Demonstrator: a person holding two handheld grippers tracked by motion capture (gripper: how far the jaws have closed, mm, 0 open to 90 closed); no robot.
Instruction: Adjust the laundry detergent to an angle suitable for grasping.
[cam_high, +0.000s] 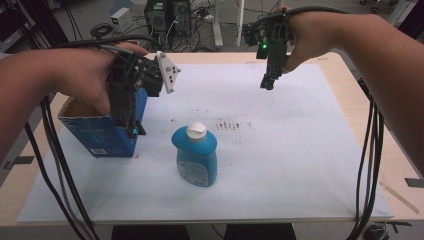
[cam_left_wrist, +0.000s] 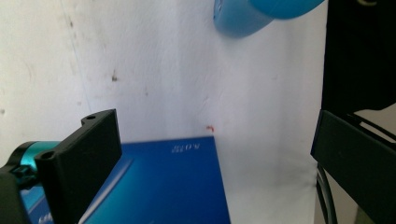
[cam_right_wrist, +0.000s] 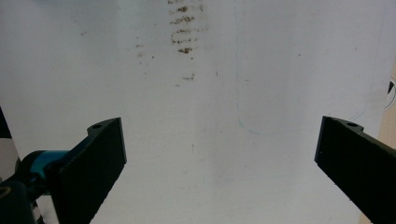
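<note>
Blue box (cam_high: 102, 132) beneath open left hand-held gripper (cam_high: 134, 131)

Blue cardboard box (cam_high: 102, 134) w/ white lettering and brown inside is sitting by a blue bottle (cam_high: 196, 156) w/ white cap and a pale printed label. White sheet (cam_high: 280, 165) is showing brown speckled smudges at centre, over a light wood table (cam_high: 350, 80). Both grippers (cam_high: 131, 127) (cam_high: 268, 82) are showing black, w/ teal accents; green light glowing on right one.
</note>
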